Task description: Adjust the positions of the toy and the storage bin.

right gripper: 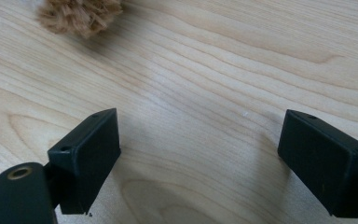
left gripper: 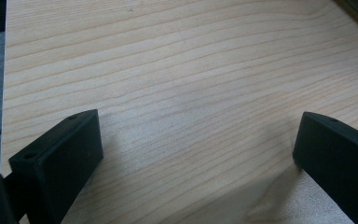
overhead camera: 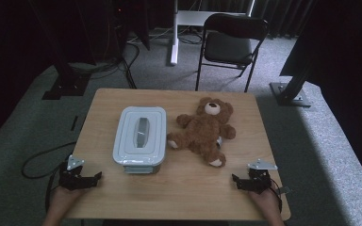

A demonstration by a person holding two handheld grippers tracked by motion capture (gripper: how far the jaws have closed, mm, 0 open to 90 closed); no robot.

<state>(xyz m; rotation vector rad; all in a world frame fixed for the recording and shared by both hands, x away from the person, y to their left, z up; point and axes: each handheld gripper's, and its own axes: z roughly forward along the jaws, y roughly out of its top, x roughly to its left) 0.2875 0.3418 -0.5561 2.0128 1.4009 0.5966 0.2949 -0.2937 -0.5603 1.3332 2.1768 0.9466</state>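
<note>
A brown teddy bear [overhead camera: 206, 132] lies on its back in the middle right of the wooden table [overhead camera: 179, 188]. To its left stands a pale grey lidded box [overhead camera: 140, 135] with a handle on its lid. My left gripper [overhead camera: 94, 178] rests open at the table's front left corner, jaws wide apart over bare wood [left gripper: 196, 135]. Near the front right corner my right gripper [overhead camera: 235, 180] stands open, nothing between its jaws [right gripper: 198, 140]. A tuft of the bear's fur [right gripper: 80, 16] shows at the top left of the right gripper view.
A black folding chair [overhead camera: 231, 44] and a white desk leg [overhead camera: 174, 33] stand beyond the table's far edge. Black stand bases [overhead camera: 290, 92] sit on the grey carpet at both sides. Cables [overhead camera: 42, 162] trail on the floor at the left.
</note>
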